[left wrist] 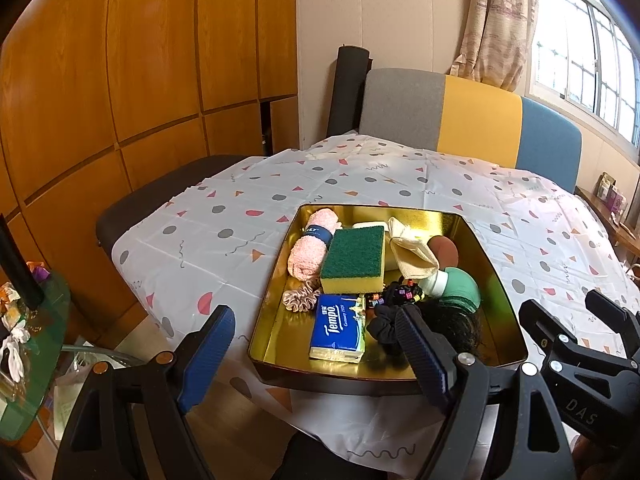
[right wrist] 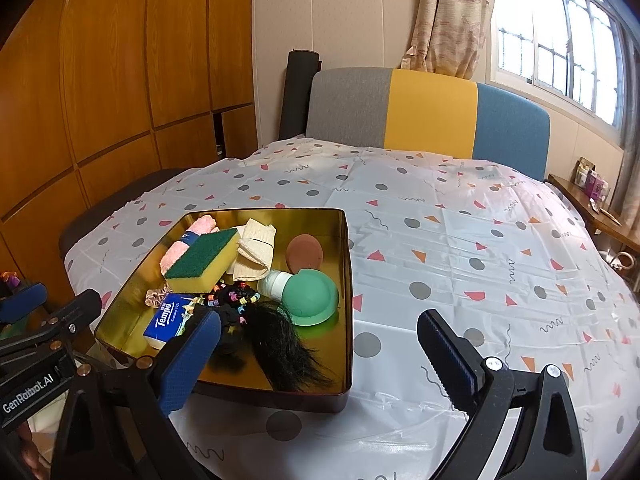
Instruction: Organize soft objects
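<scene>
A gold tin tray (left wrist: 500,288) (right wrist: 346,264) on the table holds a green-and-yellow sponge (left wrist: 354,260) (right wrist: 202,262), a rolled pink towel (left wrist: 312,244), a cream cloth (left wrist: 410,250), a brown puff (right wrist: 305,254), a green silicone cup (right wrist: 310,298), a blue Tempo tissue pack (left wrist: 338,328) (right wrist: 166,320), scrunchies, beaded hair ties (left wrist: 400,294) and a black hairpiece (right wrist: 280,344). My left gripper (left wrist: 320,354) is open and empty over the tray's near edge. My right gripper (right wrist: 324,354) is open and empty at the tray's near right corner.
The table has a white patterned cloth (right wrist: 460,240). A grey, yellow and blue chair back (right wrist: 432,112) stands behind it. Wooden cabinets (left wrist: 120,80) are on the left. A green glass side table (left wrist: 28,340) with clutter stands at the lower left.
</scene>
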